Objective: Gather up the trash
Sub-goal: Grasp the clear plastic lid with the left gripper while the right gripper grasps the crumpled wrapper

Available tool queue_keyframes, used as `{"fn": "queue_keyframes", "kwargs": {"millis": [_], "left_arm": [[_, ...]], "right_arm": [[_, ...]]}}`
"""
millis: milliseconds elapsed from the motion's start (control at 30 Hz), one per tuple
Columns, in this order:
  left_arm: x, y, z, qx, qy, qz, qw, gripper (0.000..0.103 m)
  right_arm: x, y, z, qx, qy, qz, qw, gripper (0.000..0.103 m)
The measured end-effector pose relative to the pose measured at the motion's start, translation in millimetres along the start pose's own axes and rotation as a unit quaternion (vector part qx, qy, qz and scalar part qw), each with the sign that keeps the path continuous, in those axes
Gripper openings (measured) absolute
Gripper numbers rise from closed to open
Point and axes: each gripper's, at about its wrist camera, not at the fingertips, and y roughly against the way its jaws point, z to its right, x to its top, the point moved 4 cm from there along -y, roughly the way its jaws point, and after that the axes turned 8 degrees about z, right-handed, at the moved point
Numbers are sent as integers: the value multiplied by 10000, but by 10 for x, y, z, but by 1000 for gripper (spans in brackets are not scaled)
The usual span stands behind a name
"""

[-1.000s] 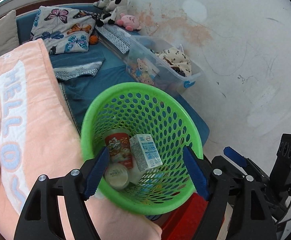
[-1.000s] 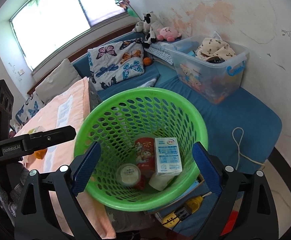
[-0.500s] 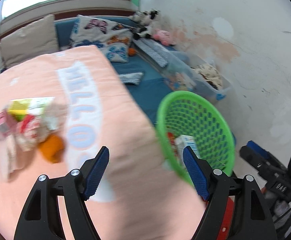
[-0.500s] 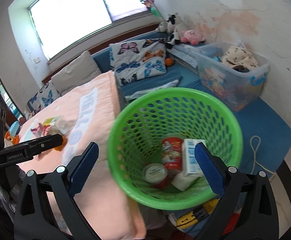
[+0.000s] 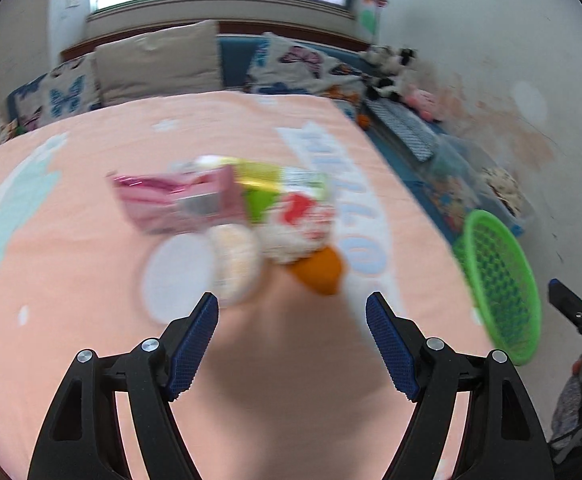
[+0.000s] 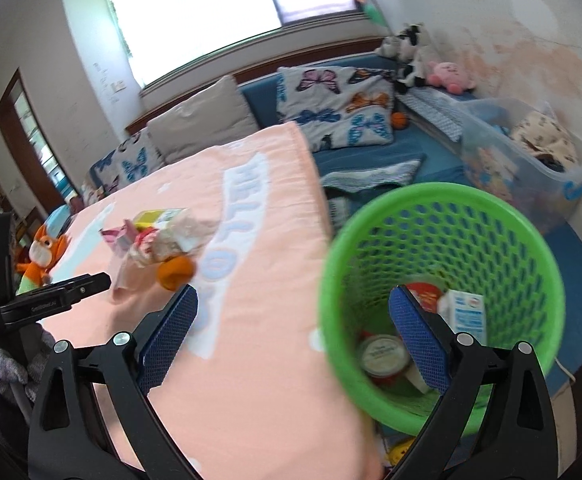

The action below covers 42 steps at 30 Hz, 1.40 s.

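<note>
Left wrist view: left gripper (image 5: pixel 291 320) spread, empty, facing trash pile (image 5: pixel 227 232) on blanket (image 5: pixel 91 220); next: descend, pinch one item for green basket (image 5: pixel 499 288).

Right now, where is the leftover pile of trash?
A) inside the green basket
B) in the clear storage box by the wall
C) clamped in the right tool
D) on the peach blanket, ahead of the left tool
D: the pile of trash lies on the peach blanket just ahead of the open left tool, while the green basket stands off the blanket's edge.
</note>
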Motion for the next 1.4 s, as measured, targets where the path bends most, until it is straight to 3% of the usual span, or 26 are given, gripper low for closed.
{"fn": "queue_keyframes", "kwargs": {"millis": [133, 367, 733, 1200, 1400], "left_arm": [[-56, 8, -281, 207, 59, 6, 9998, 73], [-157, -34, -457, 243, 139, -56, 9996, 71], [-238, 6, -604, 250, 243, -51, 9994, 70], [-247, -17, -611, 183, 53, -81, 9998, 67], [-245, -116, -567, 250, -193, -122, 9994, 63]], "right_arm": [[34, -153, -274, 255, 176, -119, 9994, 96], [70, -508, -749, 733, 391, -436, 9956, 94], [97, -1150, -1291, 1314, 391, -938, 9861, 83], [112, -1756, -1410, 1410, 35, -1385, 9803, 70], [53, -1869, -1412, 1514, -111, -1574, 9758, 53]]}}
